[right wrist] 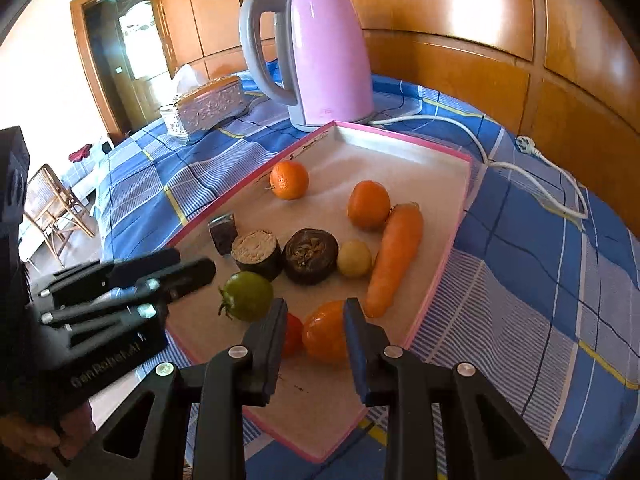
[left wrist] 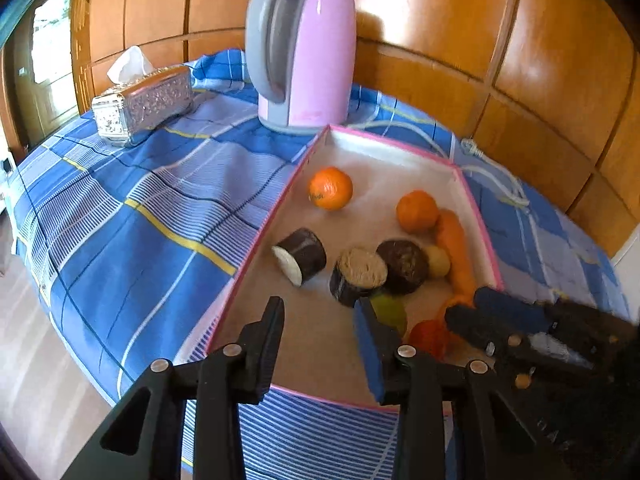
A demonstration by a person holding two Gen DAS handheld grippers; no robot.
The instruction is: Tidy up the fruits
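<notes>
A pink-rimmed tray (right wrist: 448,240) holds two oranges (right wrist: 289,180) (right wrist: 368,204), a carrot (right wrist: 394,258), three dark eggplant chunks (right wrist: 310,256), a yellow fruit (right wrist: 354,258), a green tomato (right wrist: 246,296), a red tomato (right wrist: 293,334) and an orange tomato (right wrist: 325,331). My right gripper (right wrist: 316,312) is open, its fingers on either side of the orange tomato, not closed on it. My left gripper (left wrist: 320,312) is open and empty above the tray's near part, just short of an eggplant chunk (left wrist: 358,276). In the left wrist view the right gripper (left wrist: 472,308) comes in from the right.
A pink kettle (right wrist: 320,56) stands behind the tray, its white cord (right wrist: 532,168) trailing right over the blue checked cloth (left wrist: 140,208). A silver tissue box (left wrist: 144,102) sits at the back left. Wooden panels line the wall. A wicker chair (right wrist: 52,204) stands on the floor at left.
</notes>
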